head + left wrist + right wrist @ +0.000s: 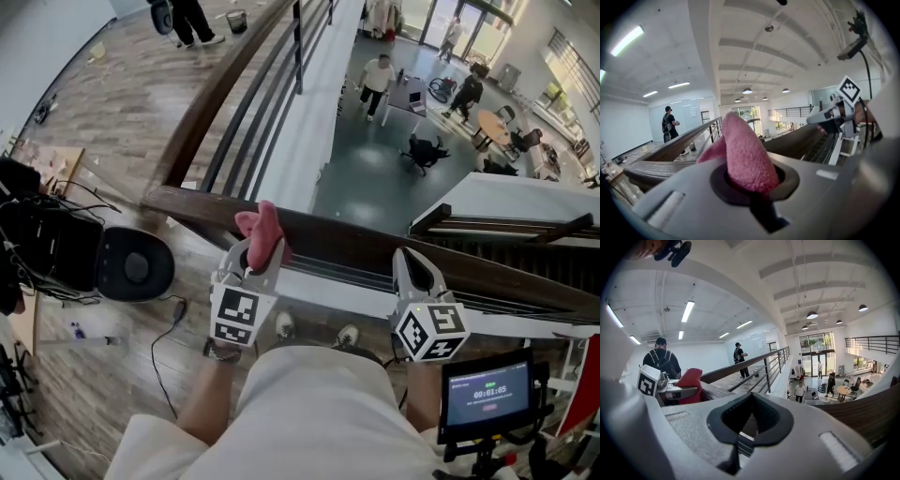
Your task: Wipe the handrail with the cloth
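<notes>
left gripper point(255, 259) clenched on a fuzzy pink cloth point(262, 230), up at the dark wooden handrail point(356, 246)
the cloth's free end sticks up past the jaws, over the rail's near edge just right of its corner; contact isn't clear. to wipe well, tip that end down flat onto the top and drag along the rail with even pressure. the right gripper point(419, 267), closed on nothing, sits at the rail further right.

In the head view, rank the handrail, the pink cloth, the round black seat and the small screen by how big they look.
1. handrail
2. round black seat and small screen: about alike, and the screen is nearer the camera
3. pink cloth
</notes>
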A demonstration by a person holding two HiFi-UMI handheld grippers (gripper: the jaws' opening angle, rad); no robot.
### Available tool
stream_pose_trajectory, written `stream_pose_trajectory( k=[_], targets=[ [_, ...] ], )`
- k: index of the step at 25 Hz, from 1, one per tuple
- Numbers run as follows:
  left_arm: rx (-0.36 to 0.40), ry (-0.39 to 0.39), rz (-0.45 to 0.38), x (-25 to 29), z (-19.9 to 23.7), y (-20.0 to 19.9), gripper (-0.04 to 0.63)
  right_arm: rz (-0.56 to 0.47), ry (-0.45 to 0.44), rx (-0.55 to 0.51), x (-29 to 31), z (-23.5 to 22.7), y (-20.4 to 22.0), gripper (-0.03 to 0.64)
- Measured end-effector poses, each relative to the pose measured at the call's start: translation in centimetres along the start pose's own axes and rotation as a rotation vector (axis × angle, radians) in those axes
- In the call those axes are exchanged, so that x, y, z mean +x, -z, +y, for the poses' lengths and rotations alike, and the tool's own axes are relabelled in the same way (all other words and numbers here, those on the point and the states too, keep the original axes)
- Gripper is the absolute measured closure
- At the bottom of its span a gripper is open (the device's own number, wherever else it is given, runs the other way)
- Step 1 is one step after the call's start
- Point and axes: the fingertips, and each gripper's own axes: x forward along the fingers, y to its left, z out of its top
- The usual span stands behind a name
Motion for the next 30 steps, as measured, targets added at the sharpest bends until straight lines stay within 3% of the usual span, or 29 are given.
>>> stream_pose_trajectory(
  k=[30],
  targets=[
    [0.088, 0.12, -0.056, 1.7, -6.1, -0.4, 0.561, 0.006, 0.032, 0.016, -1.0, -1.2, 1.0, 0.614]
  ],
)
